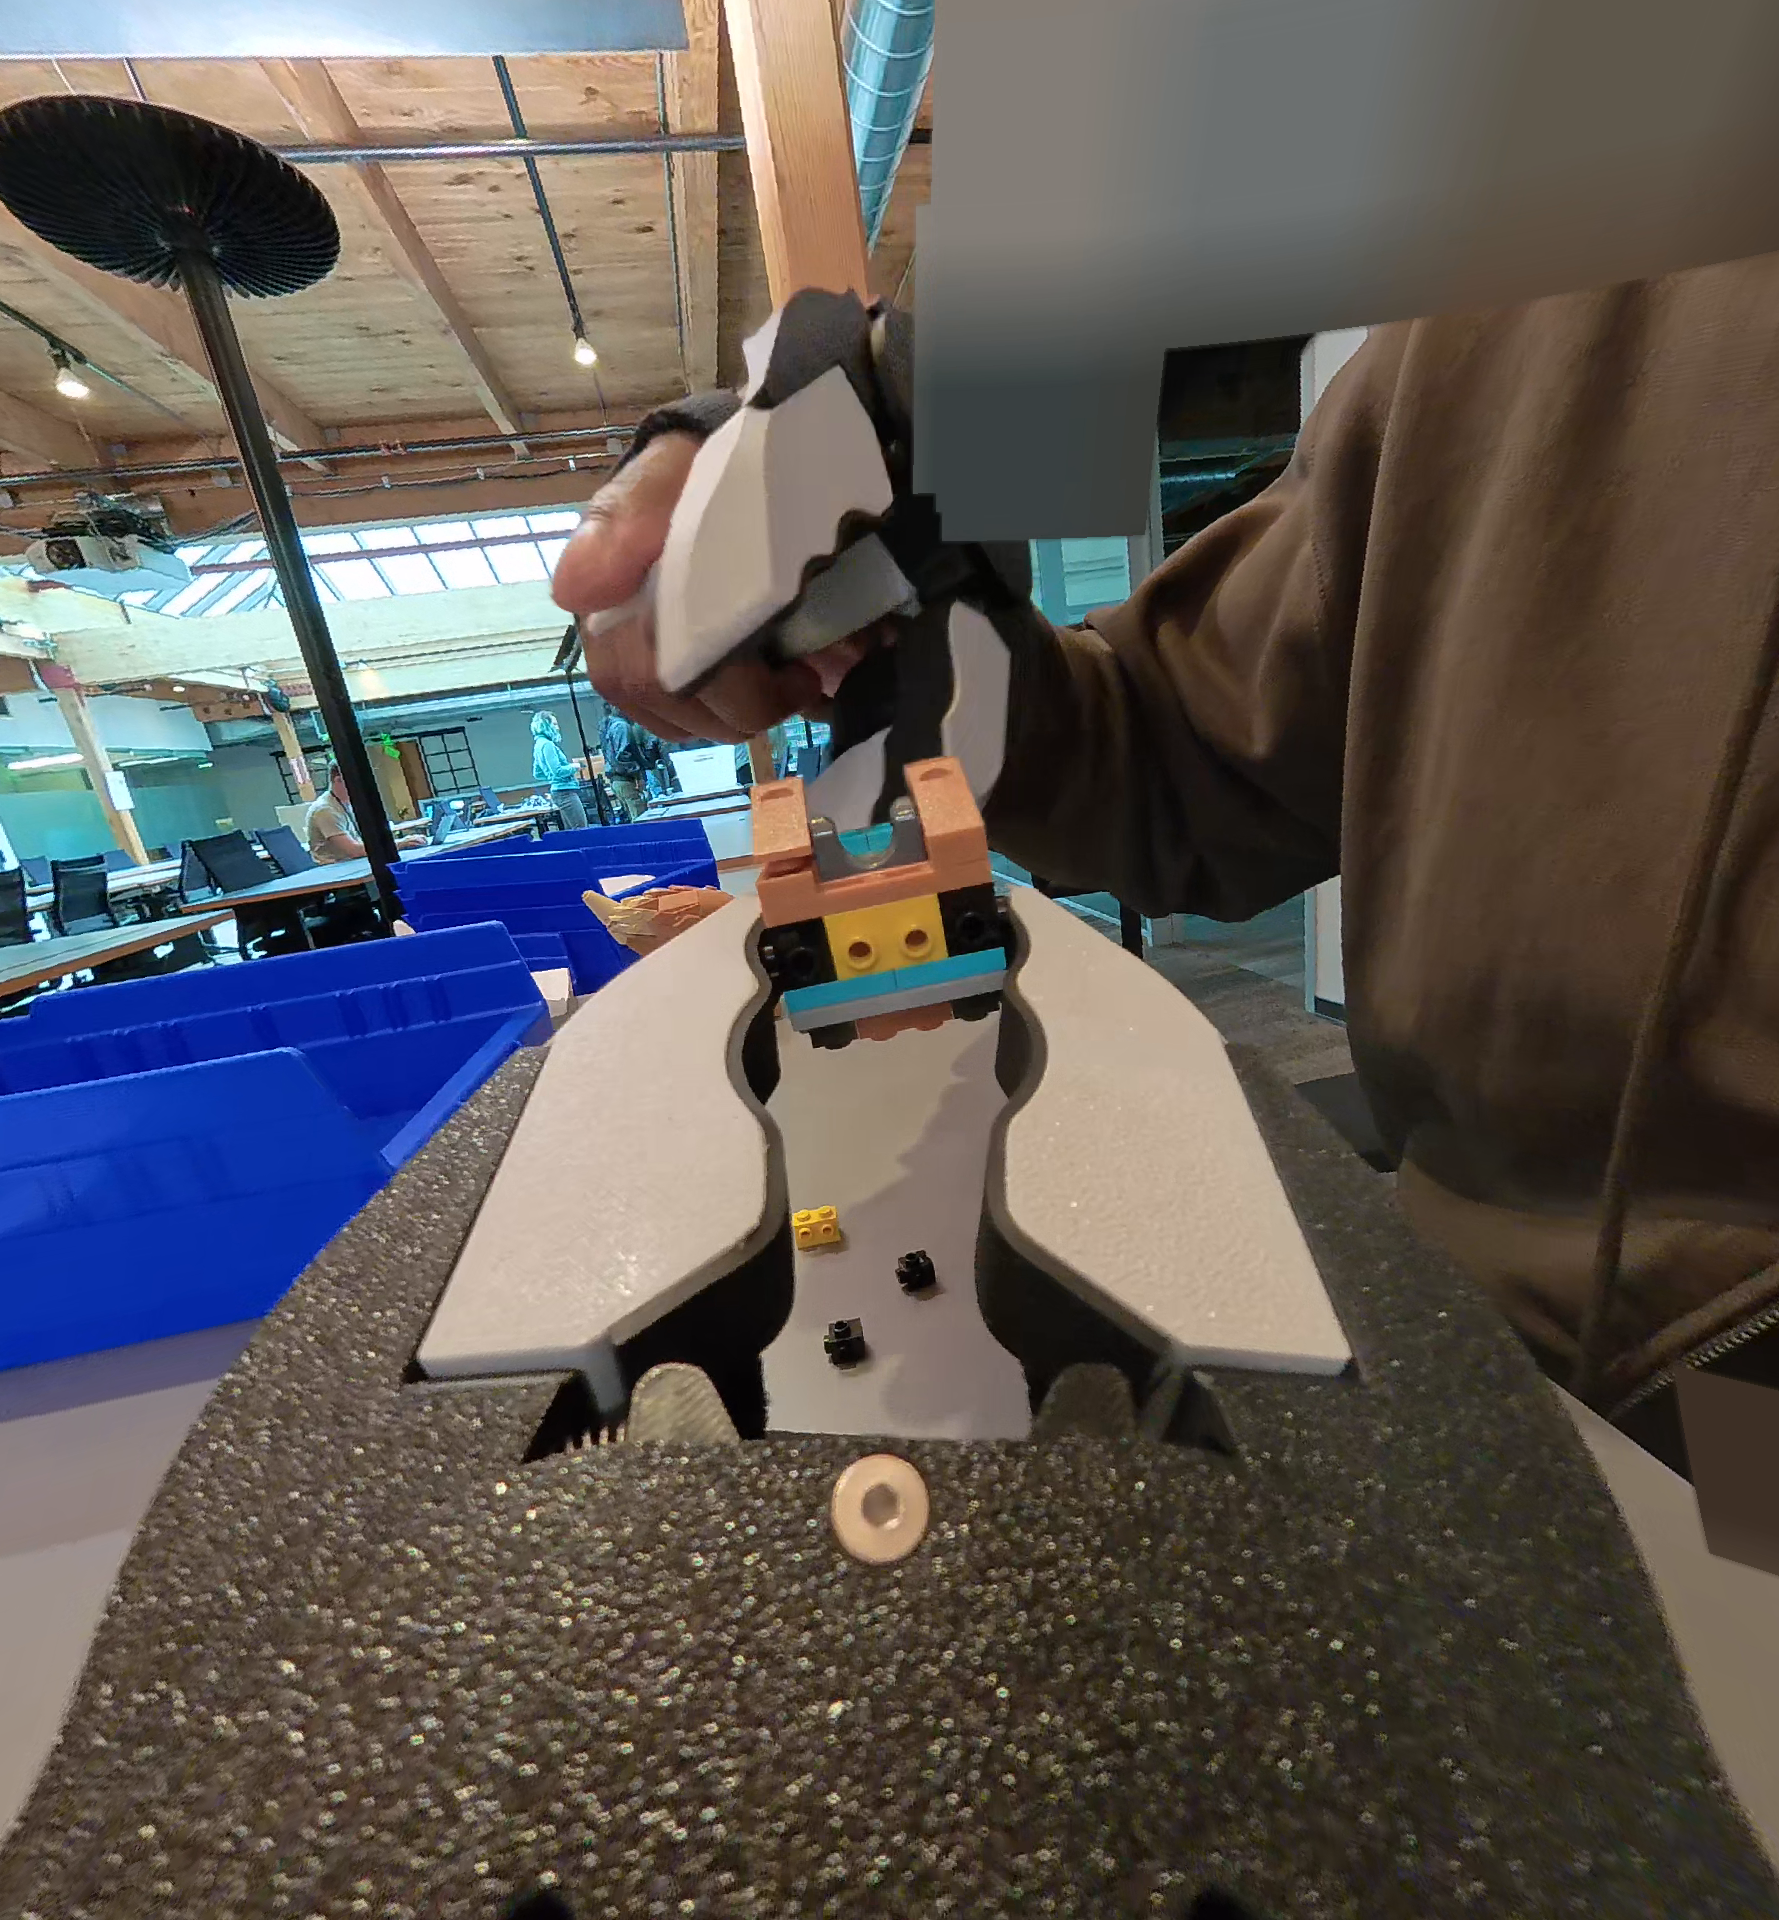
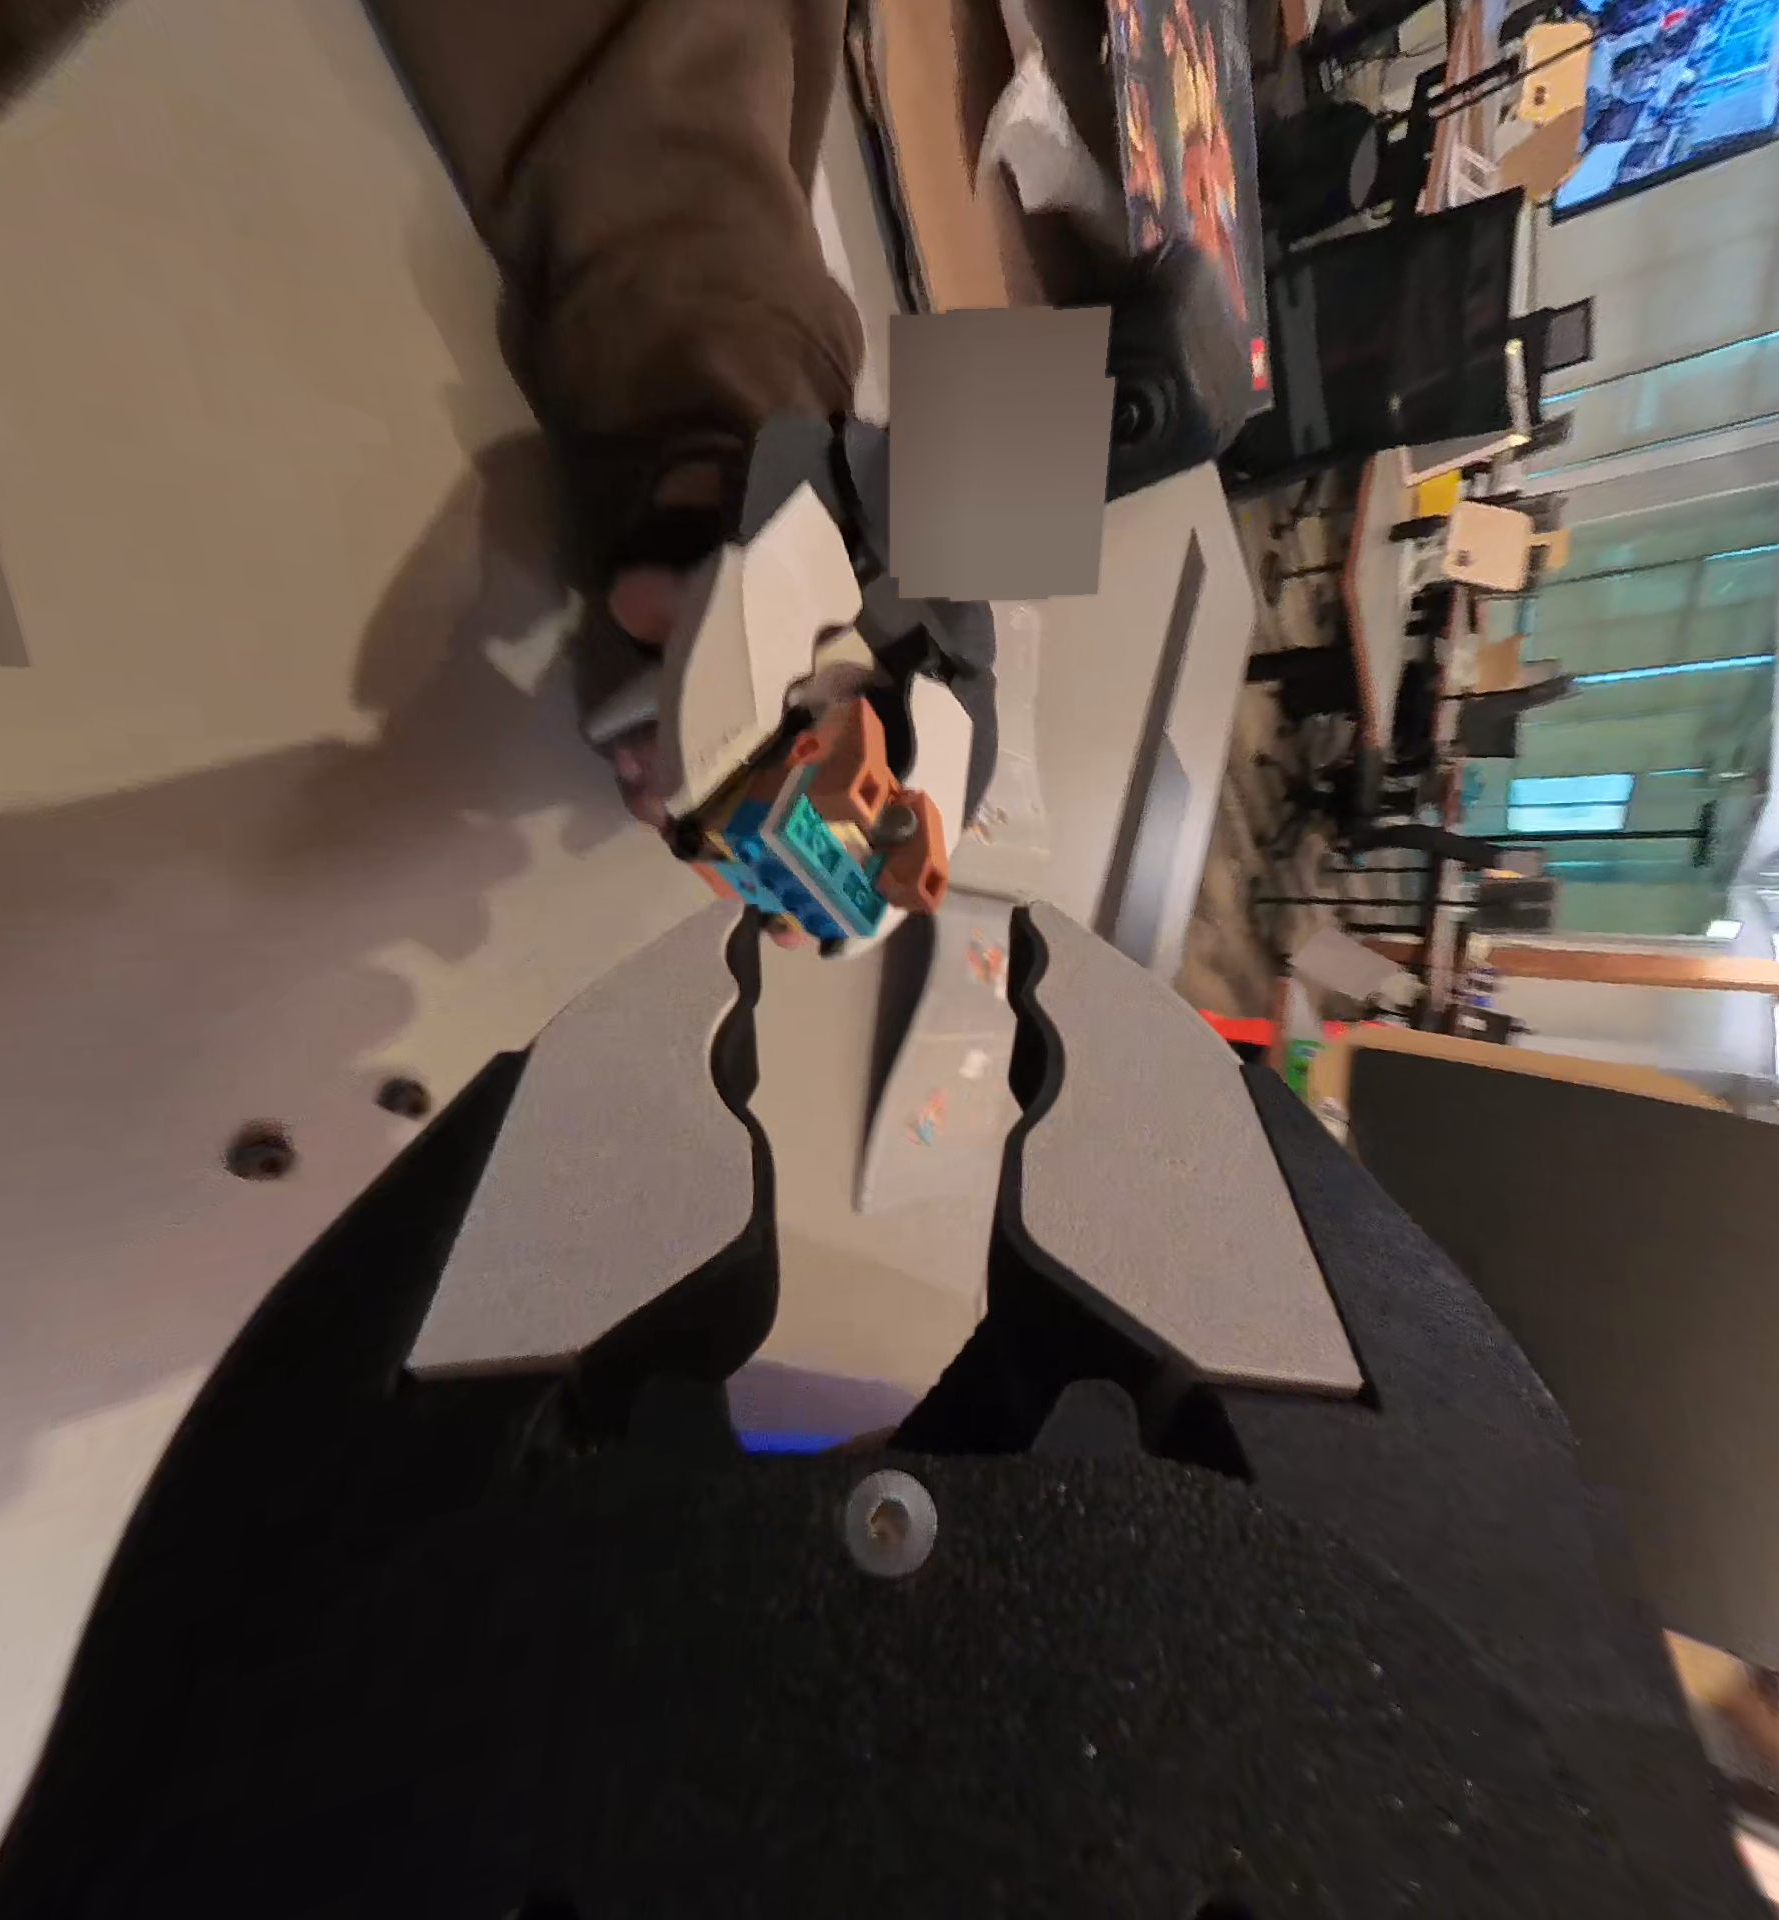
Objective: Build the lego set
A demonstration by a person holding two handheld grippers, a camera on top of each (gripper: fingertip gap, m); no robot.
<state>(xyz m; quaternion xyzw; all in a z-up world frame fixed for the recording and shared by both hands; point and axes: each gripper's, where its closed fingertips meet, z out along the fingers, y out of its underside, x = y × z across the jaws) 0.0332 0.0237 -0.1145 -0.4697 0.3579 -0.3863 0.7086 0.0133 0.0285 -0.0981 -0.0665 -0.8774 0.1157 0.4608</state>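
Observation:
My left gripper [image 1: 890,961] is shut on a small lego assembly [image 1: 885,914] of salmon, yellow, teal and black bricks with a grey clip piece on top, and holds it up off the table. The right gripper [image 1: 791,717], in a person's hand, hovers just above the assembly, its fingers reaching down to the grey clip. In the right wrist view my right gripper [image 2: 880,920] is open and empty. The assembly [image 2: 823,842] sits just ahead of its left fingertip, clamped in the left gripper [image 2: 828,805].
A loose yellow brick [image 1: 815,1228] and two small black pieces [image 1: 914,1270] lie on the white table [image 1: 895,1382] under my left gripper. Blue bins [image 1: 189,1091] stand to the left. A tan model part [image 1: 656,914] lies behind. Small loose pieces [image 2: 926,1112] and a dark box [image 2: 1186,156] show. My two grippers' fingertips are within a few centimetres of each other.

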